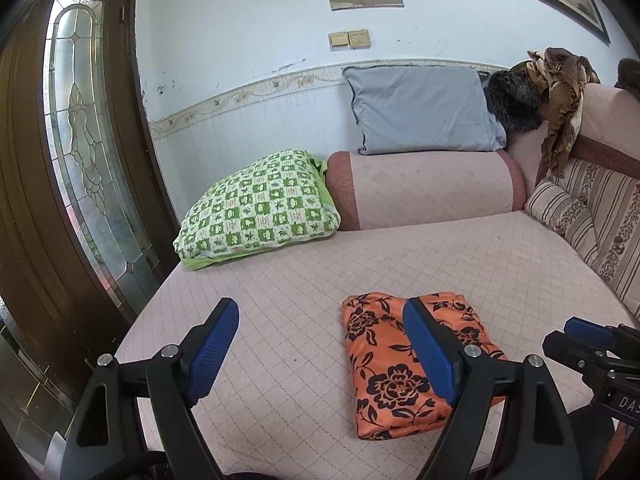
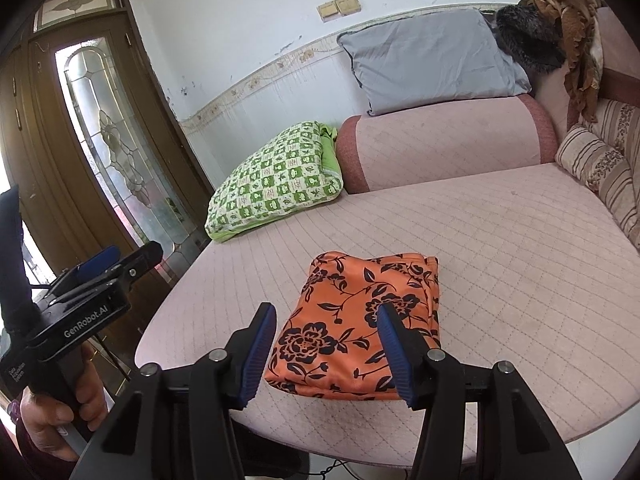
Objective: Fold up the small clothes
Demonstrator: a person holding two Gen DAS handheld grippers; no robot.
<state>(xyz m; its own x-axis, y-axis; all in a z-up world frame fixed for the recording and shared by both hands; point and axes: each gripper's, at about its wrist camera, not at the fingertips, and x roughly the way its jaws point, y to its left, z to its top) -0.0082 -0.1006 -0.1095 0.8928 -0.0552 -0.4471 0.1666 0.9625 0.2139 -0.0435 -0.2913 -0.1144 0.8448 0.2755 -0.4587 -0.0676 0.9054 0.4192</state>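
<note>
Left wrist view: left gripper [image 1: 320,344] is spread wide, nothing between the pads. Garment [image 1: 396,364], orange with black flowers, lies folded into a compact rectangle at lower centre-right of the frame, on the pink quilted sofa seat [image 1: 460,256]; the right-hand pad overlaps it in the picture, but no contact can be confirmed. Right gripper [image 1: 588,332] is seen at the right edge, clear of the cloth. Green checked pillow [image 1: 256,208] sits mid-left, well apart from the garment.

Right wrist view: right gripper [image 2: 326,344] is spread to a medium gap, nothing pinched; the garment [image 2: 360,320] lies at frame centre, just beyond and below the pads, near the front edge of the seat [image 2: 520,240]. Left gripper [image 2: 116,260] is held by a hand [image 2: 56,412] at the left edge, off the seat side.

Judgement: fold looks complete, release phase. To finish well, both grippers should be lifted straight clear without the top layer being snagged. If a tidy-up is wanted, the loose stacked edges at the upper right of the garment should be pressed flat, not pinched. Garment should be left away from the seat edge.
</note>
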